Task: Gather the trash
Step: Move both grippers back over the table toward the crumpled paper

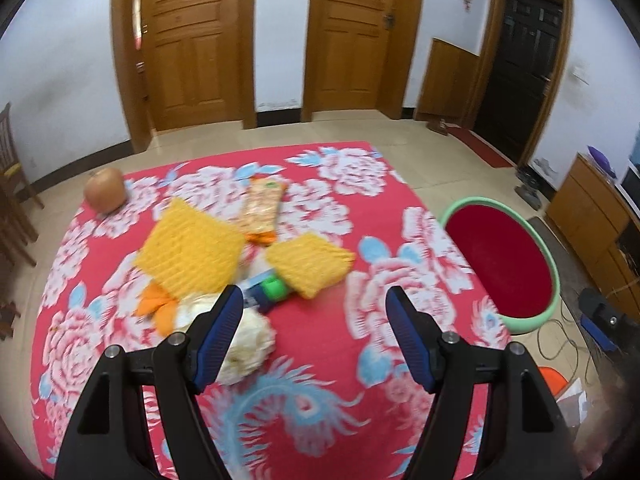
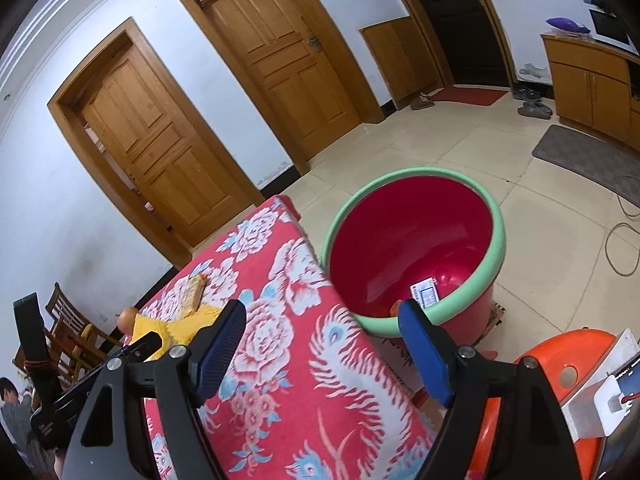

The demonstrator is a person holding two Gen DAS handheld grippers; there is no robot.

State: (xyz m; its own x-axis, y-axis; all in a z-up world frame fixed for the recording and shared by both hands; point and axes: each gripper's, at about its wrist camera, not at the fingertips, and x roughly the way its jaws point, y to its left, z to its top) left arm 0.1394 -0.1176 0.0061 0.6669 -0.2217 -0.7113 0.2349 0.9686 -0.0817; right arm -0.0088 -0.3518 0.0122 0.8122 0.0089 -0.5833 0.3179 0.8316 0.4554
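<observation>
Right tool (image 2: 322,312) alone above card-holding bin (image 2: 416,312)

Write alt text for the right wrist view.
The open, empty right claw hovers over the edge of a red floral table, pointing toward a red bin with a green rim on the tiled floor. A small white packet lies in the bin; wooden doors stand behind.

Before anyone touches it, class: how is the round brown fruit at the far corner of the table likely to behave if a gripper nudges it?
The round brown fruit looks smooth and ball-shaped, so it would probably roll rather than slide. It sits close to the edge of the red flowered cloth, so a push outward could send it off. It looks firm, not floppy.
</observation>
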